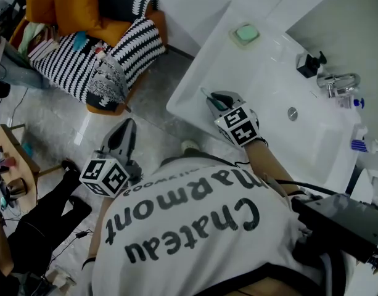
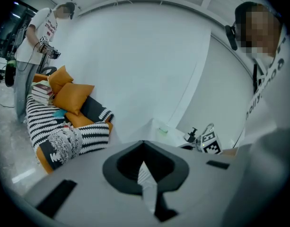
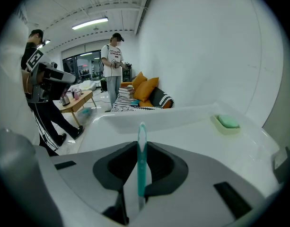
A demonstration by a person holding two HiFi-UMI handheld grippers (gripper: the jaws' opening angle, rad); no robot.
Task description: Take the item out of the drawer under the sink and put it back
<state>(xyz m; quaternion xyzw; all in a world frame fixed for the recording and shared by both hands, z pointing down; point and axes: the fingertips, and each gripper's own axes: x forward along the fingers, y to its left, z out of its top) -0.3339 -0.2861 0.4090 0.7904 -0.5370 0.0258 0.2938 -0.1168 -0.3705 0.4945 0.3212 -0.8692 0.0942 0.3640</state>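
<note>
Printed white shirt (image 1: 195, 227) filled the lower frame. Above it, at centre, we noted the right gripper (image 1: 214, 101) over the sink (image 1: 269, 66) rim, its fingers (image 3: 166, 169) narrowly apart and clamped on the teal stick (image 3: 141, 160). We judged the stick light, stiff, slim and probably slippery, best held mid-shaft. At lower left, the left gripper (image 1: 124, 131) was closed and empty.
</note>
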